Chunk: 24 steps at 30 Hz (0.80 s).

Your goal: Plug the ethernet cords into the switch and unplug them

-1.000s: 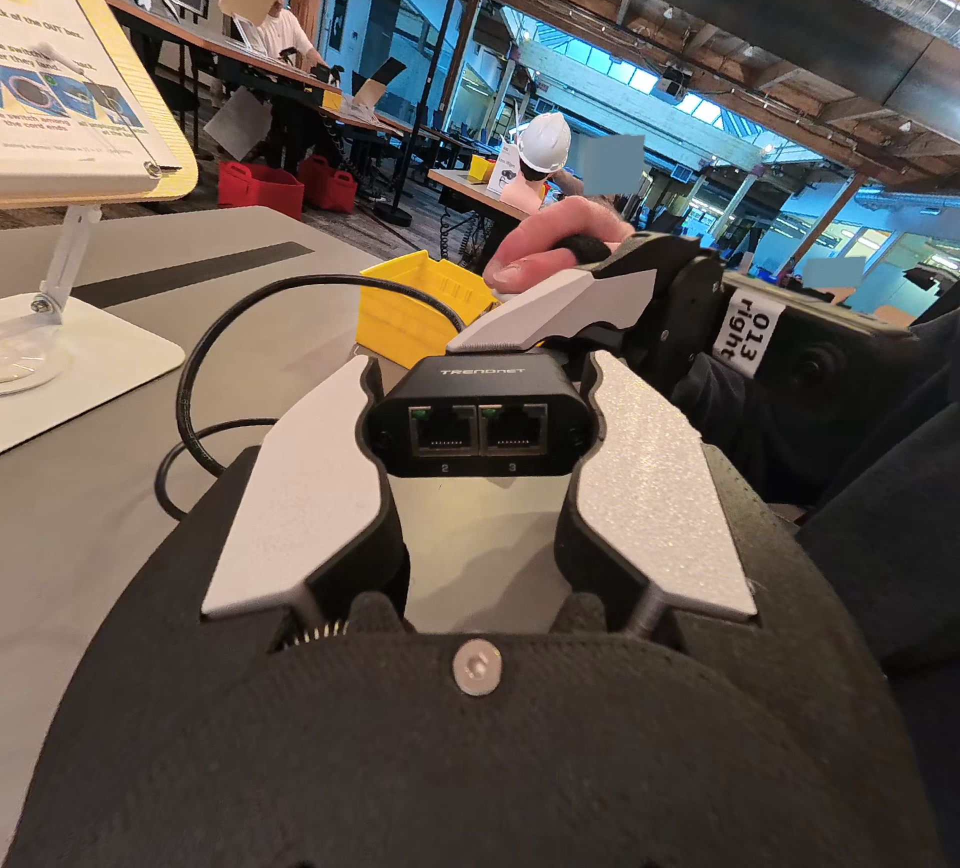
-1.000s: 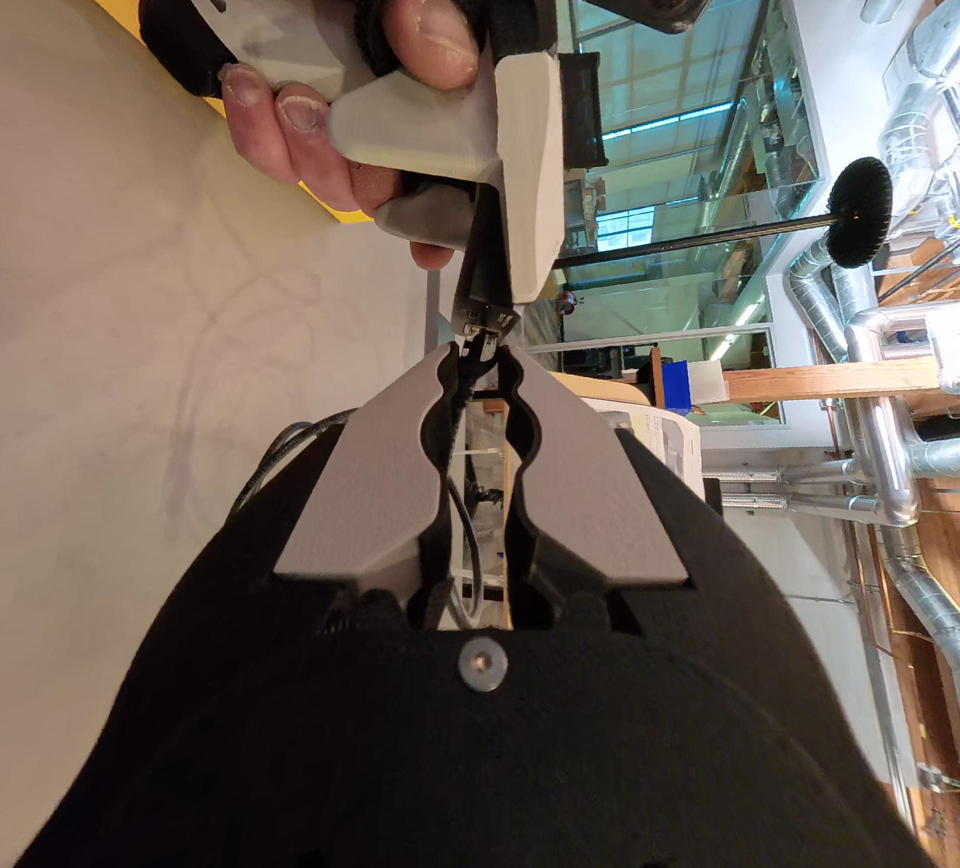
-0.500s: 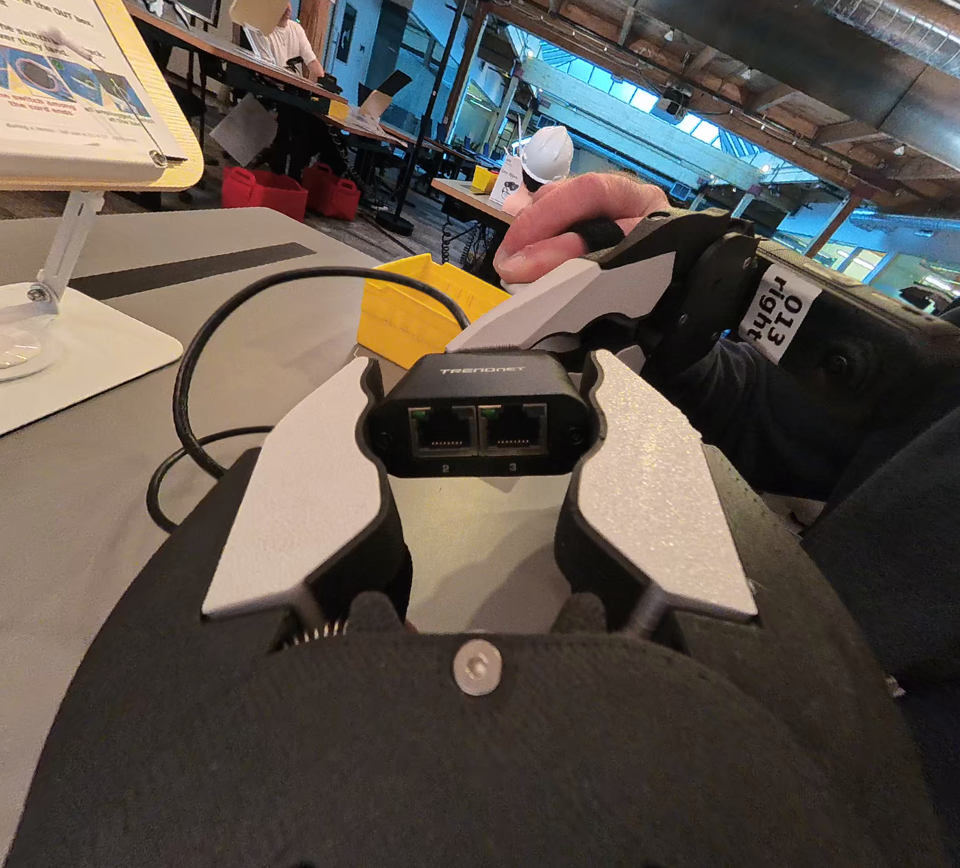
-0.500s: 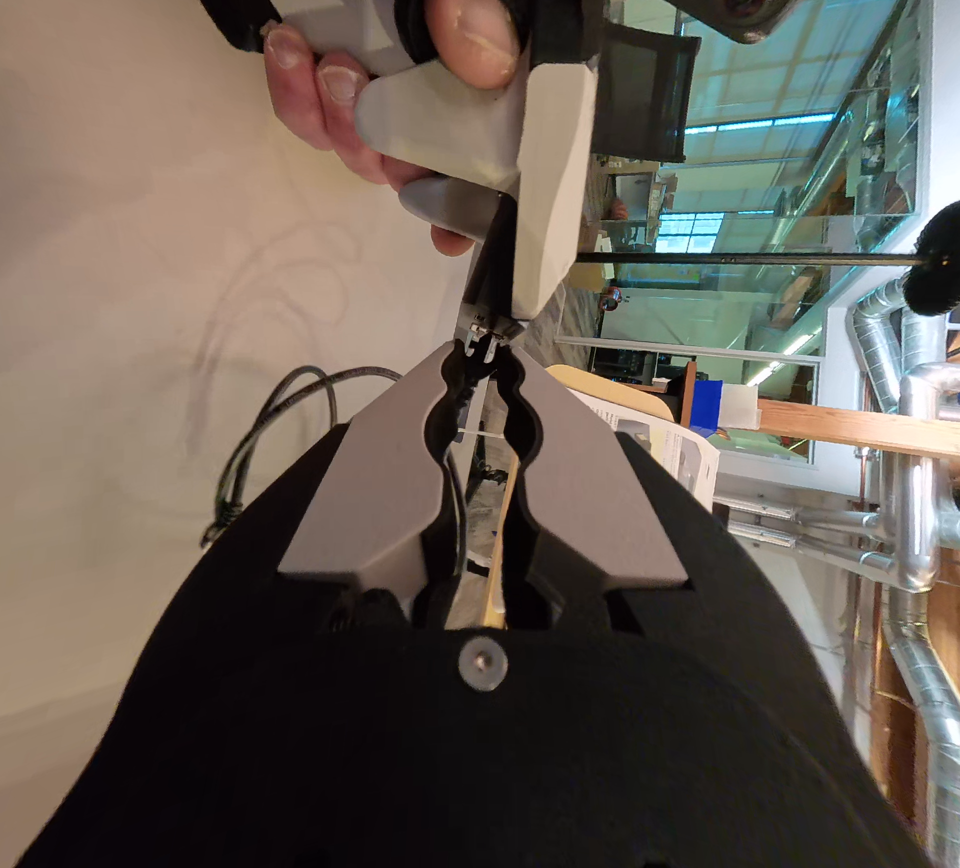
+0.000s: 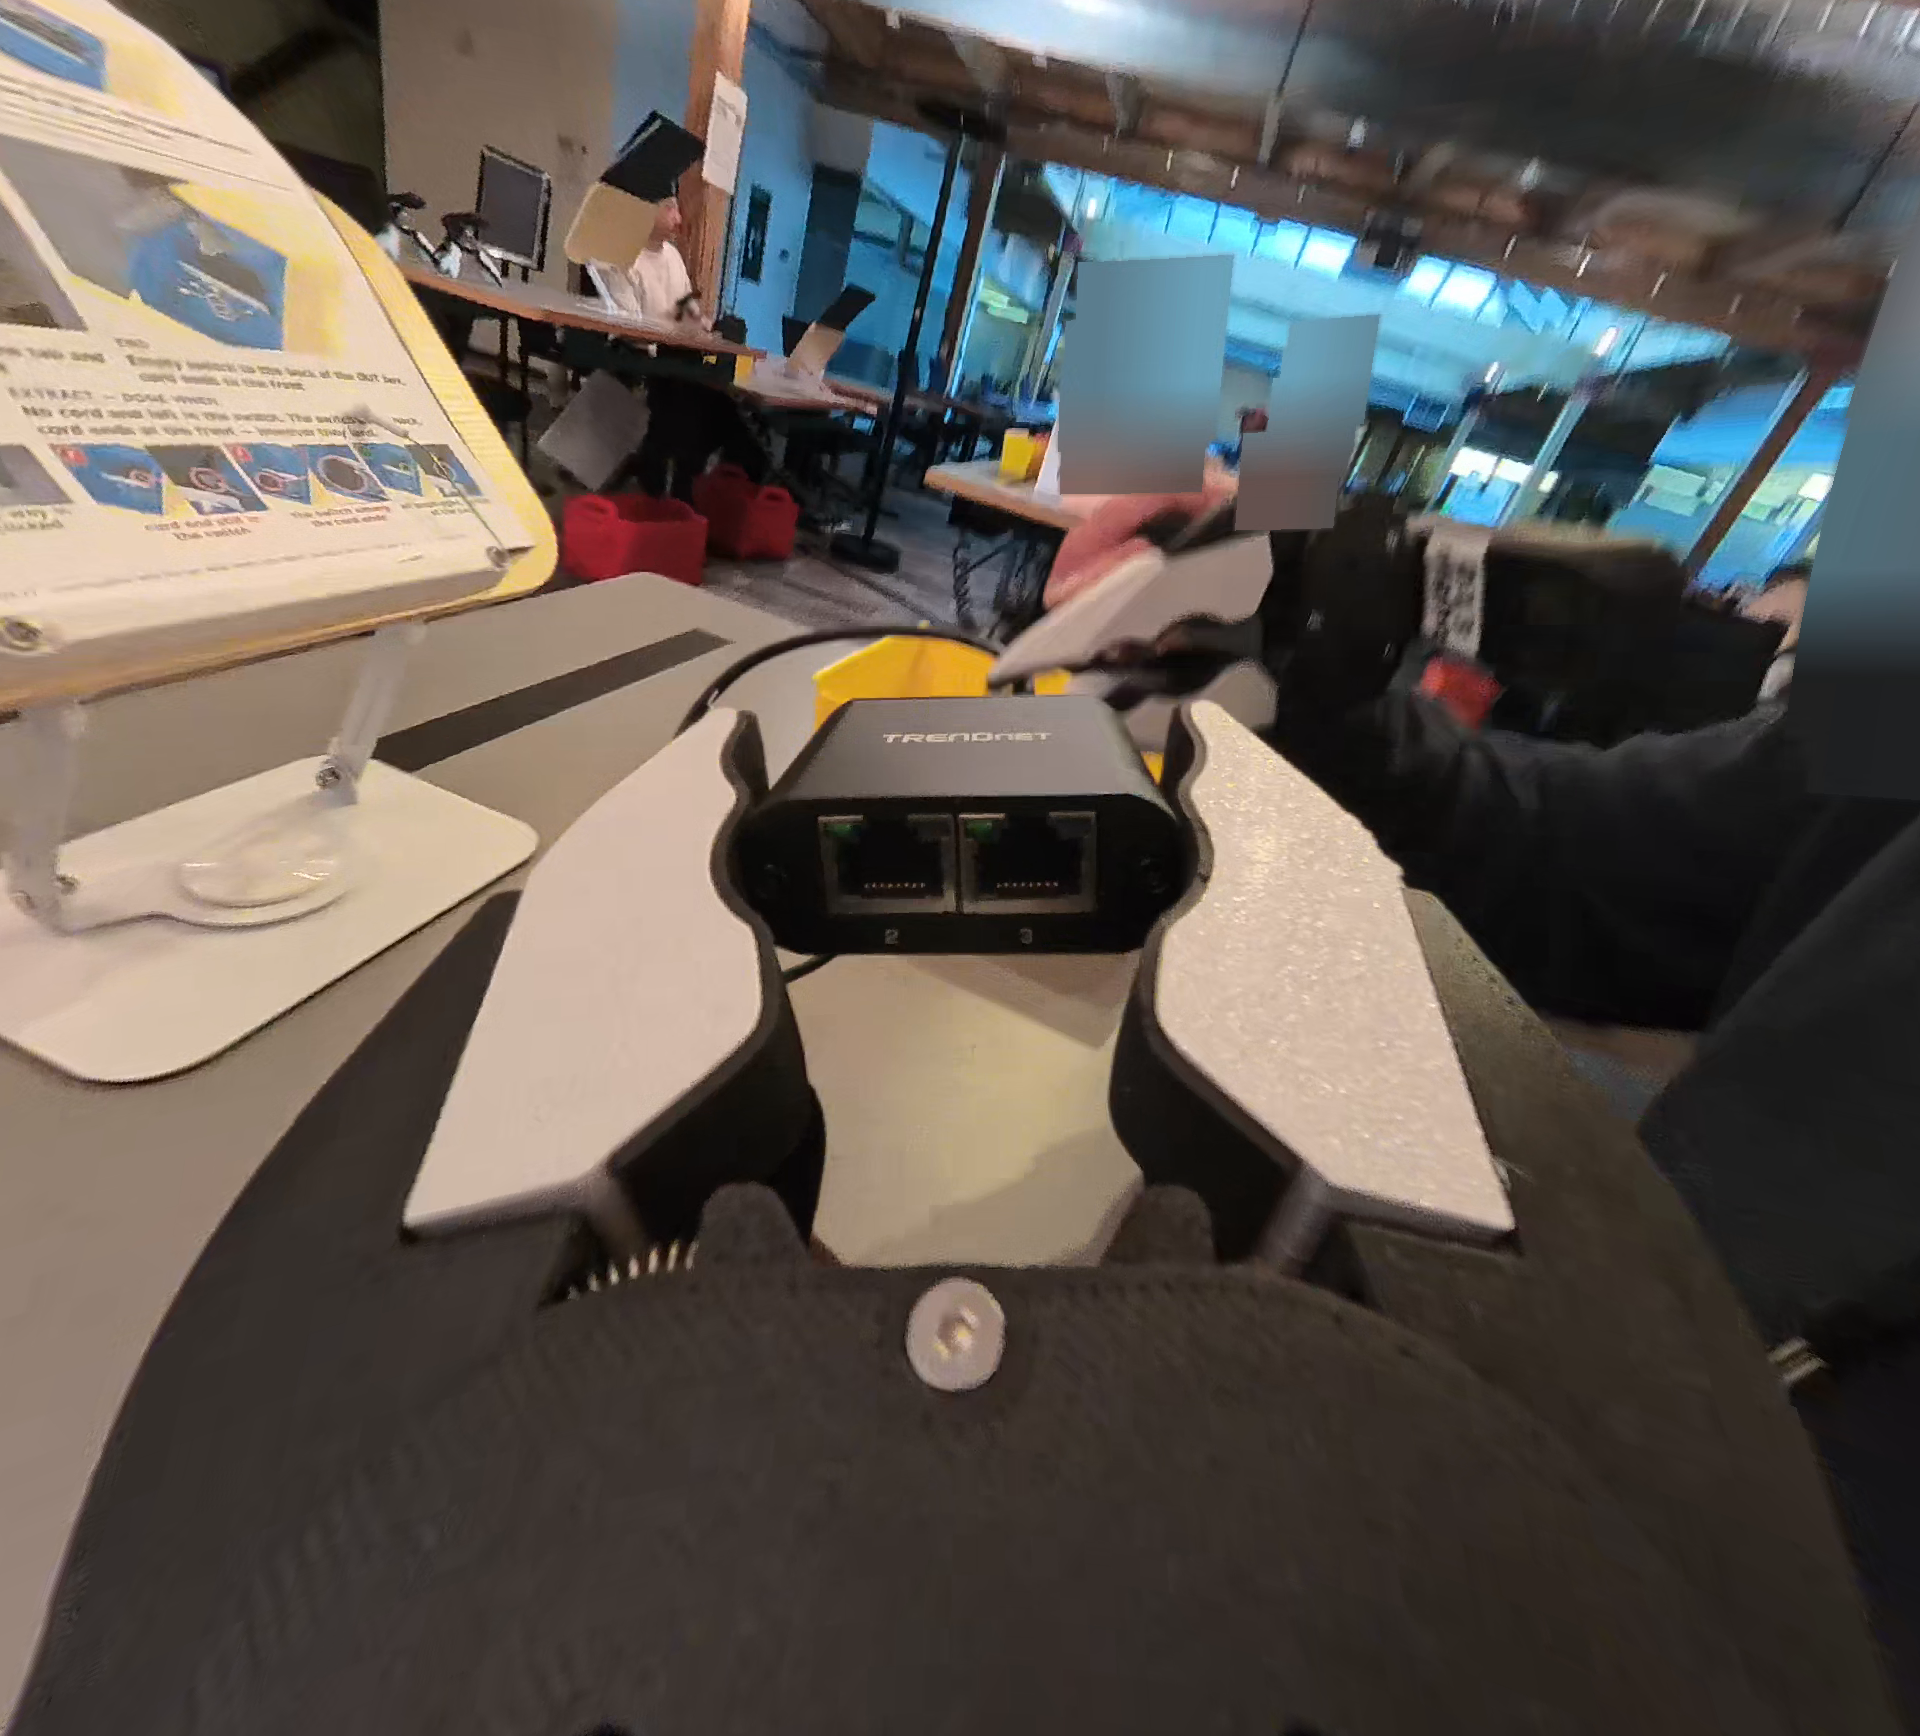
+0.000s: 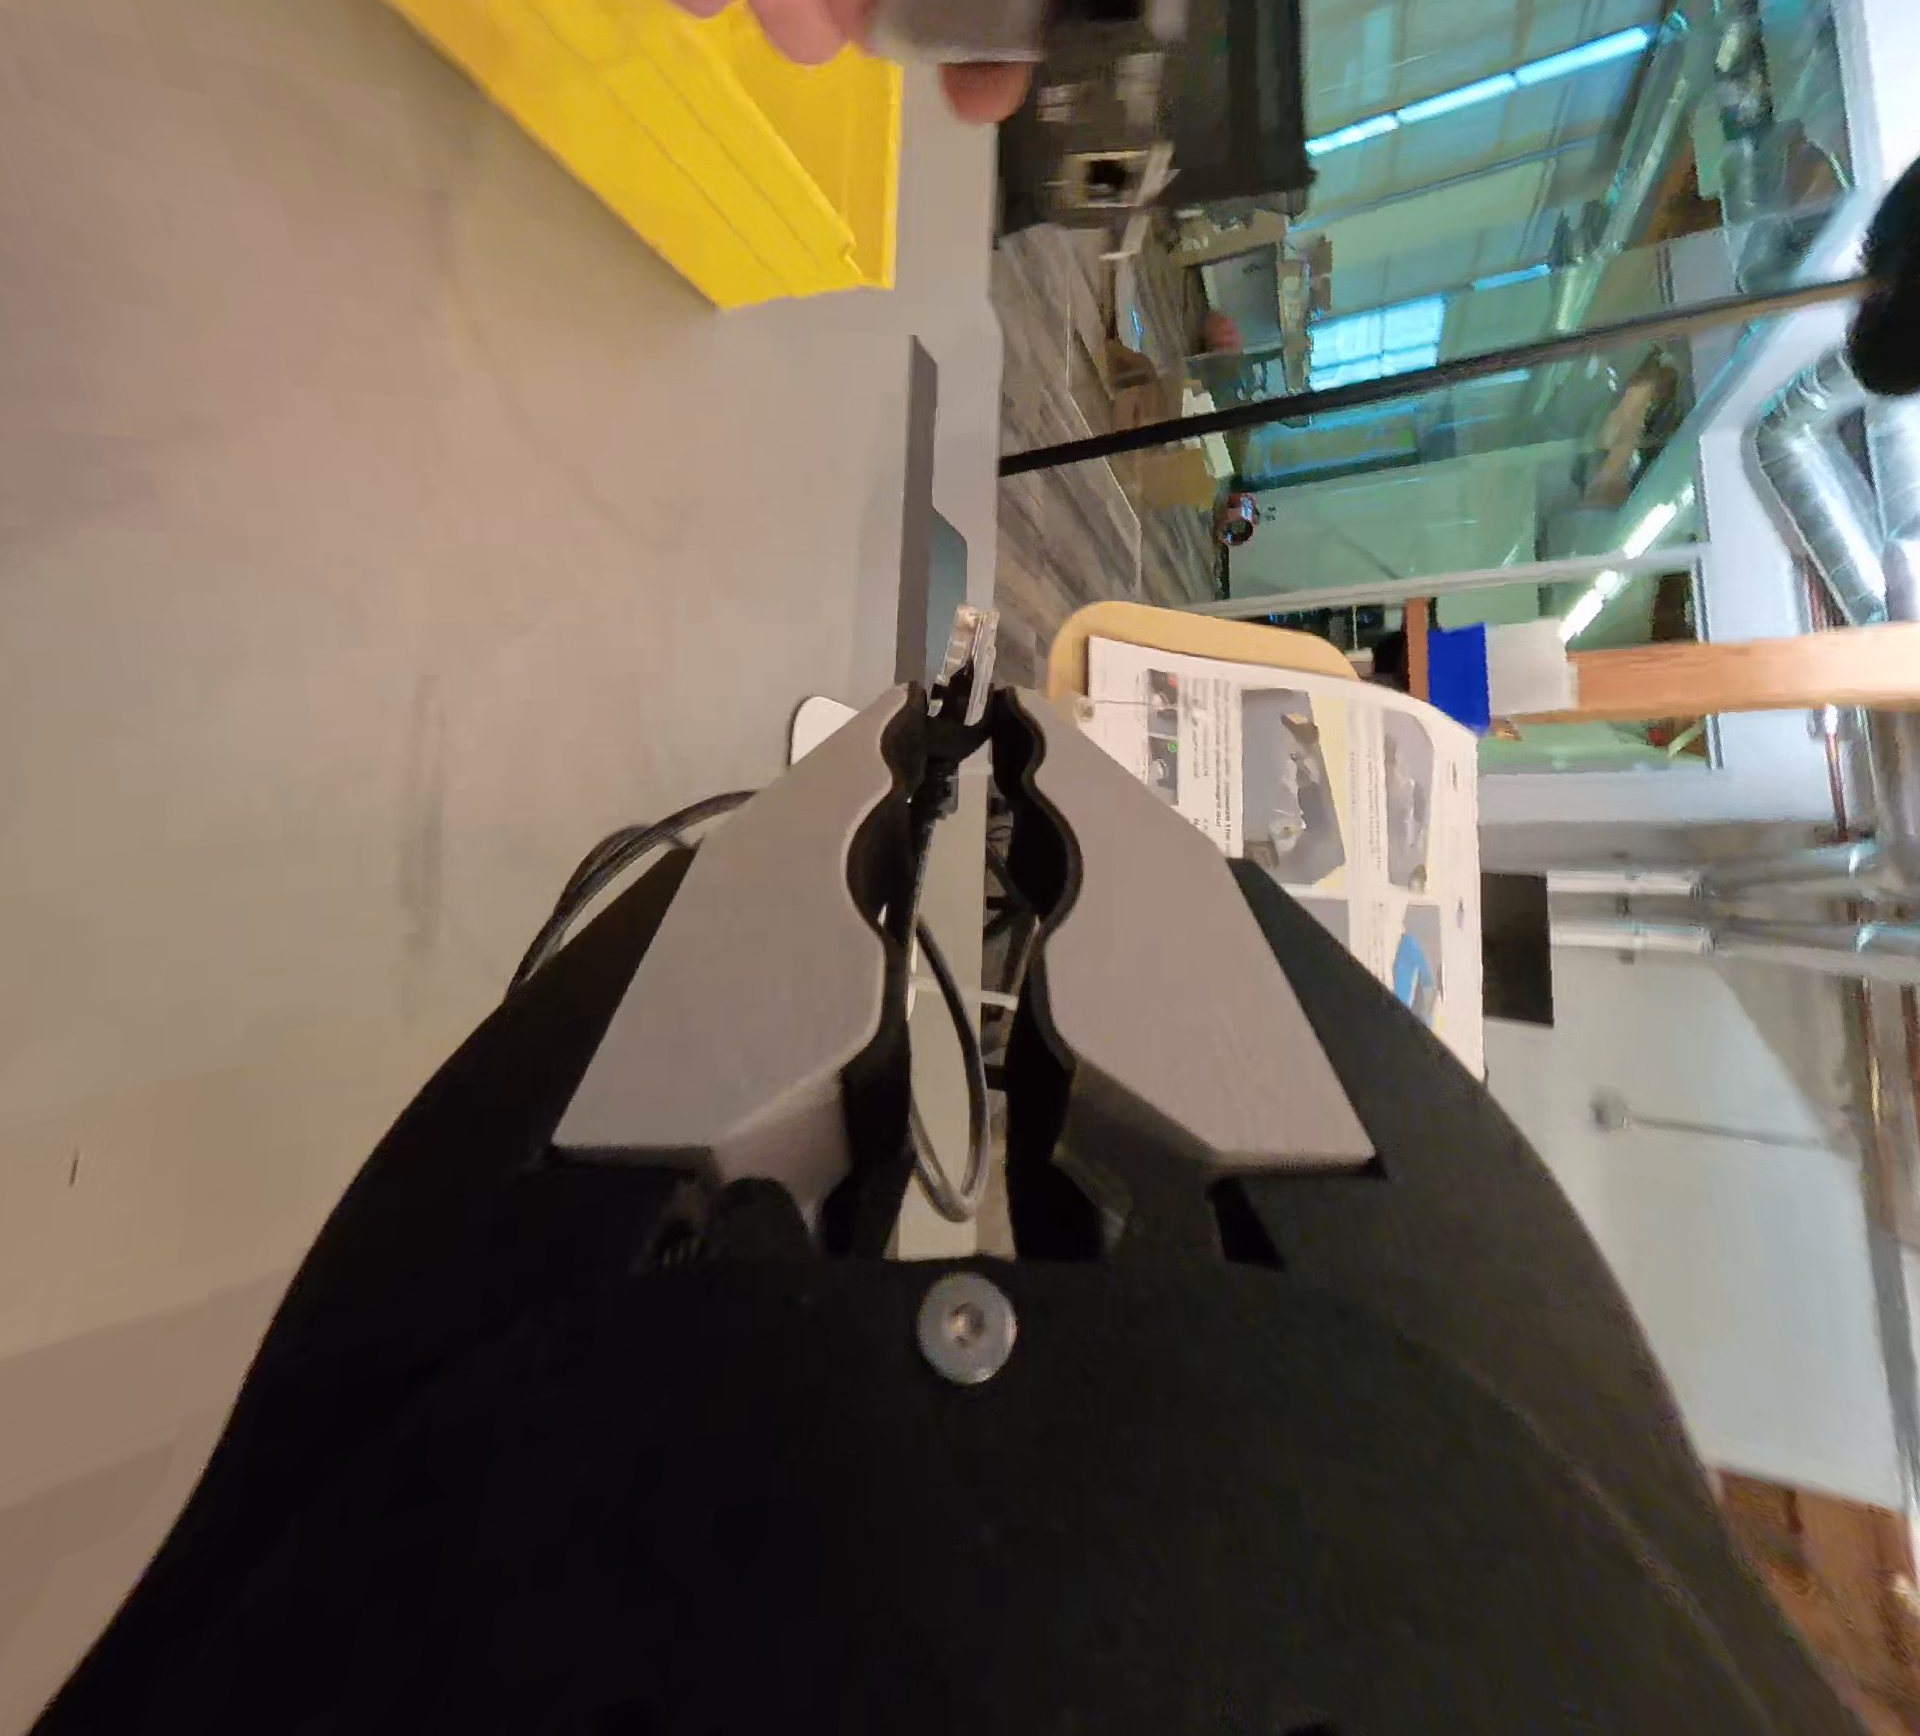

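Switch (image 5: 956, 839) clamped in left claw (image 5: 961, 855), ports facing camera; right claw (image 6: 961, 710) pinches cord plug (image 6: 964, 663), pointing forward.

Both grippers (image 5: 961, 855) (image 6: 961, 715) clamped, loaded.

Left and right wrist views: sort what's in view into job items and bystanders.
Job items:
- switch, clamped in the left hand-held gripper, both facing ports empty
- ethernet cord, plug pinched in the right hand-held gripper

Bystanders:
- yellow bin
- instruction sheet on its stand
- red bins on the floor
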Each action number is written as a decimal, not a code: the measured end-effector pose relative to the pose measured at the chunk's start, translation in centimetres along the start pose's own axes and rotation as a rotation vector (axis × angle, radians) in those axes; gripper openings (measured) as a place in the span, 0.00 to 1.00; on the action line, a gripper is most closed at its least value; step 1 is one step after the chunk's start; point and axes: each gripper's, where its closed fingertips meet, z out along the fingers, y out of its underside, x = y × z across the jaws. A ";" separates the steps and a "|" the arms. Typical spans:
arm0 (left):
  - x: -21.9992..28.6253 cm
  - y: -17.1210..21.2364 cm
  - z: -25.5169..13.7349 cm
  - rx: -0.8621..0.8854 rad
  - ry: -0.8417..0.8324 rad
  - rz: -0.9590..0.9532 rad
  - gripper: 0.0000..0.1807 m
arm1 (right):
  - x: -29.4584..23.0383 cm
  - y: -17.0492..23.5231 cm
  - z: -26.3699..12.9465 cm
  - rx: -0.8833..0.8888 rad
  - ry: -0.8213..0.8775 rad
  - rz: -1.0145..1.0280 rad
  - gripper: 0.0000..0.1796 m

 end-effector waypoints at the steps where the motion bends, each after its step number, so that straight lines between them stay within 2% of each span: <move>1: 0.3 0.4 0.4 -0.035 -0.005 0.035 0.40 | 0.7 0.1 -0.3 -0.001 0.017 0.026 0.06; 8: 0.2 0.6 0.0 0.010 0.041 0.057 0.40 | 7.7 1.8 -5.3 0.006 0.174 0.226 0.06; 16: 0.1 0.8 -0.3 -0.006 0.035 0.103 0.40 | 14.6 5.5 -13.6 -0.074 0.355 0.343 0.06; 24: 0.2 1.1 -0.2 -0.016 0.041 0.106 0.40 | 16.7 9.8 -22.1 -0.249 0.451 0.471 0.06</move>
